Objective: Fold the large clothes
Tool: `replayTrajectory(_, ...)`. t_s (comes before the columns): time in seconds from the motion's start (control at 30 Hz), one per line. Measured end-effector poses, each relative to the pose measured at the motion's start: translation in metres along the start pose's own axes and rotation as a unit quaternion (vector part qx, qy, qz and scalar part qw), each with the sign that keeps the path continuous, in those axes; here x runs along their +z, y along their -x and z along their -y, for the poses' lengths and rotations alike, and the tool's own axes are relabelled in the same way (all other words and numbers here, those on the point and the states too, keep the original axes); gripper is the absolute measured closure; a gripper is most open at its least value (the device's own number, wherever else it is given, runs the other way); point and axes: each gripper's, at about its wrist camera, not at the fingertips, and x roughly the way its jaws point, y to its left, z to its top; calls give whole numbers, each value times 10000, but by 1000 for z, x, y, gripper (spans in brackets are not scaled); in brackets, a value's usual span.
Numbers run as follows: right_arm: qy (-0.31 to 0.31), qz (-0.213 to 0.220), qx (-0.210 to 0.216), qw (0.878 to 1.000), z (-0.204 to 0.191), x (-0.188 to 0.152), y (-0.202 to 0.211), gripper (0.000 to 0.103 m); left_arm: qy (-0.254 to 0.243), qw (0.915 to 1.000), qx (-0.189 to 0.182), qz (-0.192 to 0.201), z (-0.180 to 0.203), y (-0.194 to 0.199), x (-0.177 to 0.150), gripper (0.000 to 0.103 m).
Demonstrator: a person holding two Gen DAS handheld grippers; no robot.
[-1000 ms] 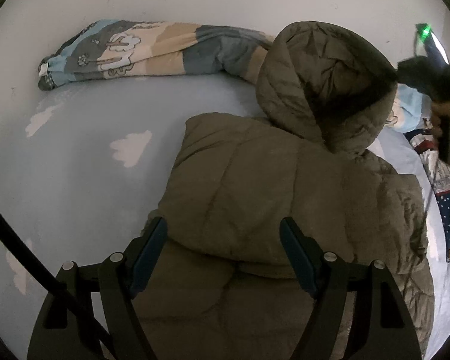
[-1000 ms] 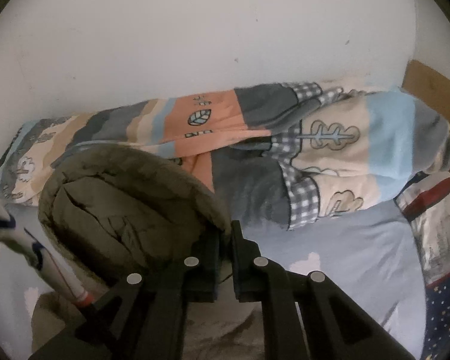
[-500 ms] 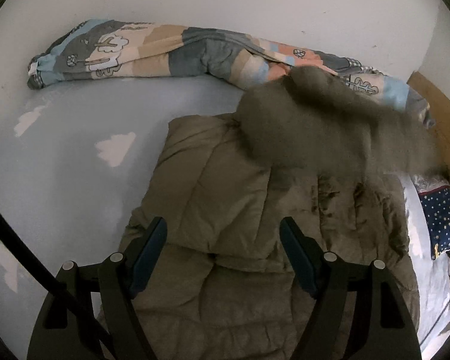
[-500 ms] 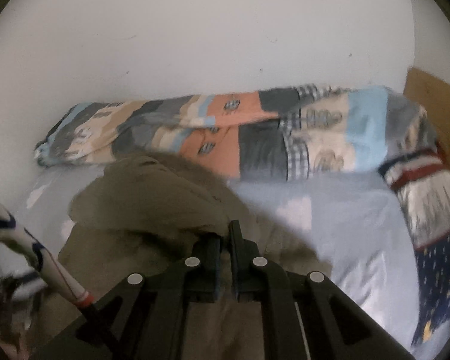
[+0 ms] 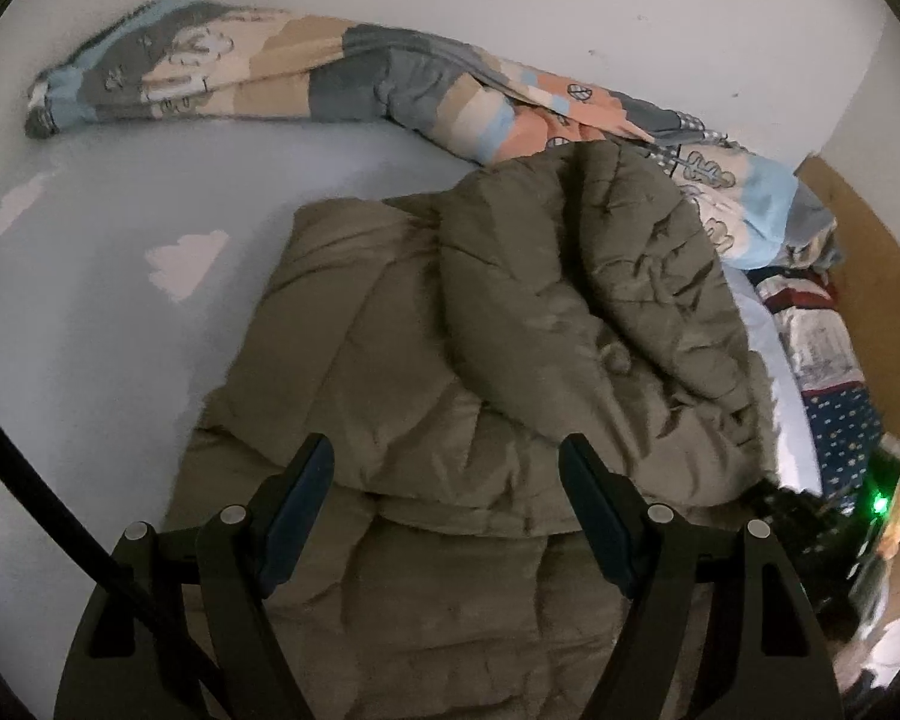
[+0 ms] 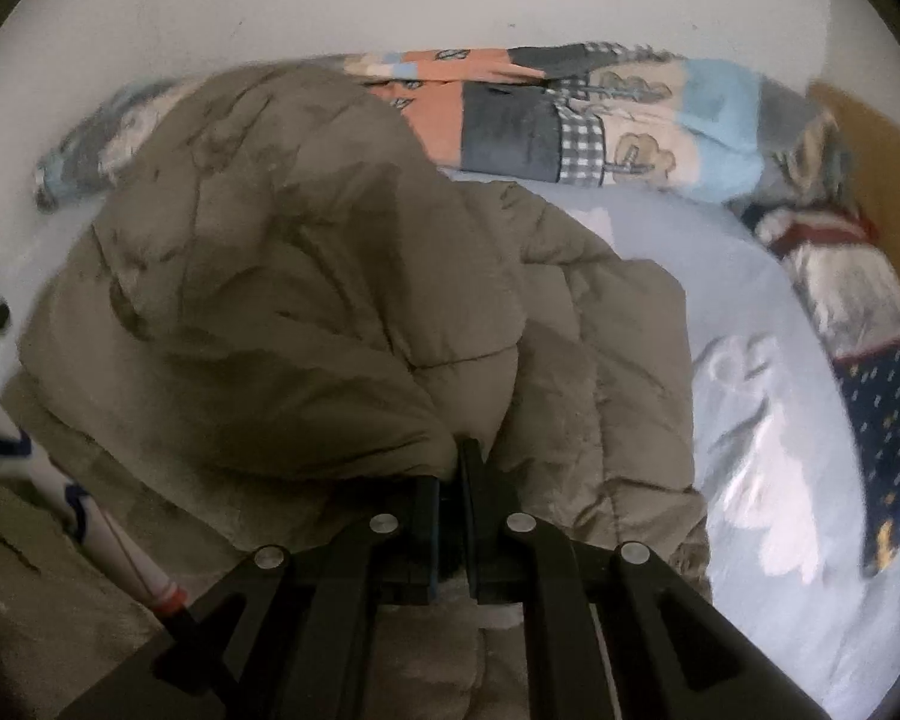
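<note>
An olive quilted puffer jacket (image 5: 390, 360) lies on a pale blue bed sheet (image 5: 102, 300). Its hood (image 5: 588, 276) is folded down over the jacket's body. My left gripper (image 5: 447, 480) hovers open above the lower part of the jacket, with nothing between its fingers. In the right wrist view the hood (image 6: 258, 276) bulges in front of my right gripper (image 6: 456, 468), whose jaws are shut on the hood's edge. The right gripper also shows as a dark shape with a green light (image 5: 879, 504) at the lower right of the left wrist view.
A rolled patchwork blanket (image 5: 360, 84) lies along the white wall at the back. Patterned pillows (image 6: 858, 324) and a brown headboard (image 6: 888, 162) are on the right. A white and blue stick (image 6: 60, 480) crosses the lower left of the right wrist view.
My right gripper has pulled the hood from upright down and forward over the jacket's body, and has dropped to the lower right. The left gripper stayed open over the jacket and tilted slightly.
</note>
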Motion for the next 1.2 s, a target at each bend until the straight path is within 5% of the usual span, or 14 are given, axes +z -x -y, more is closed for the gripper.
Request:
replayTrajectory(0.13, 24, -70, -15, 10000, -3, -2, 6, 92, 314, 9983, -444, -188, 0, -5, -1, 27)
replayTrajectory(0.3, -448, 115, 443, 9979, 2, 4, 44, 65, 574, 9948, -795, -263, 3, -11, 2, 27)
replayTrajectory(0.5, -1553, 392, 1295, 9786, 11, -2, 66, 63, 998, 9908, -866, -308, -6, -29, 11, 27)
replayTrajectory(0.7, -2908, 496, 2527, 9215, 44, -3, 38, 53, 1733, 9763, -1256, -336, -19, -56, 32, 27)
replayTrajectory(0.87, -3671, 483, 3128, 8747, 64, -6, 11, 45, 2048, 9660, -1483, -531, -20, -81, 46, 27)
replayTrajectory(0.97, -3907, 444, 3398, 8544, 63, -5, -7, 44, 2154, 9628, -1547, -519, -16, -87, 52, 27)
replayTrajectory(1.03, -3946, 410, 3442, 8510, 61, -6, -13, 43, 1909, 9690, -1503, -439, -3, -85, 57, 40)
replayTrajectory(1.1, -3956, 367, 3418, 8516, 57, -5, -22, 43, 1592, 9763, -1395, -446, 12, -82, 56, 89)
replayTrajectory(1.13, -3948, 367, 3426, 8517, 58, -4, -26, 45, 1492, 9786, -1351, -431, 17, -82, 54, 89)
replayTrajectory(1.2, -3911, 474, 3513, 8493, 58, -3, -29, 95, 1162, 9874, -1059, -192, 29, -68, 47, 89)
